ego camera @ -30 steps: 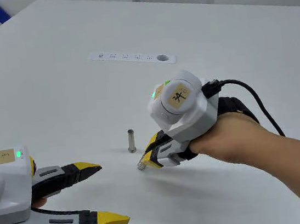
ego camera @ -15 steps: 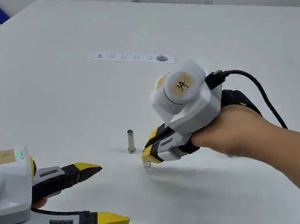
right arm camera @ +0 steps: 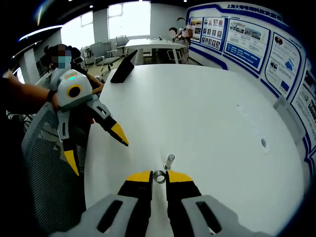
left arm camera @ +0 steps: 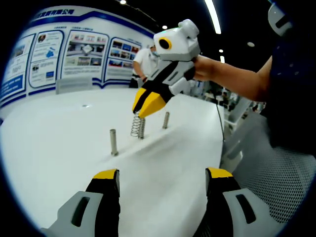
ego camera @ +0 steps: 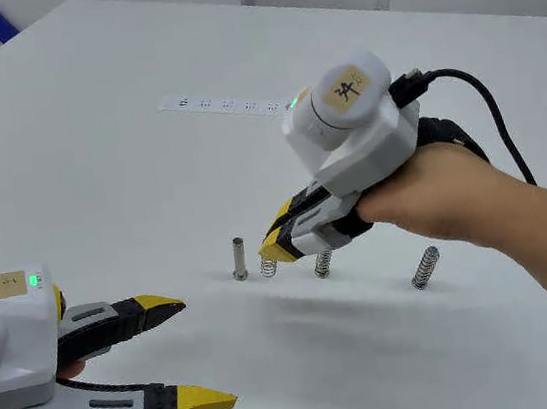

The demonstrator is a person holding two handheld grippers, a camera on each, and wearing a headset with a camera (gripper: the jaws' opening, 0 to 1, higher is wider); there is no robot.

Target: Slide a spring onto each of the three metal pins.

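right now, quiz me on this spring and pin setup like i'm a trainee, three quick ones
1. True or false: the left gripper has its jaws shut.
2. The right gripper grips: A a spring; B a screw; C a nut.
3. In the head view, on which side of that spring does the bare metal pin stand, picture left or right?
Key: 1 false; 2 A; 3 left.

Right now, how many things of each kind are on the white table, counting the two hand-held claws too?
Springs: 3 (one at the right claw's tip, one beside it, one further right)
Bare metal pin: 1
Power strip: 1
Claws: 2 (left claw, right claw)
Total: 7
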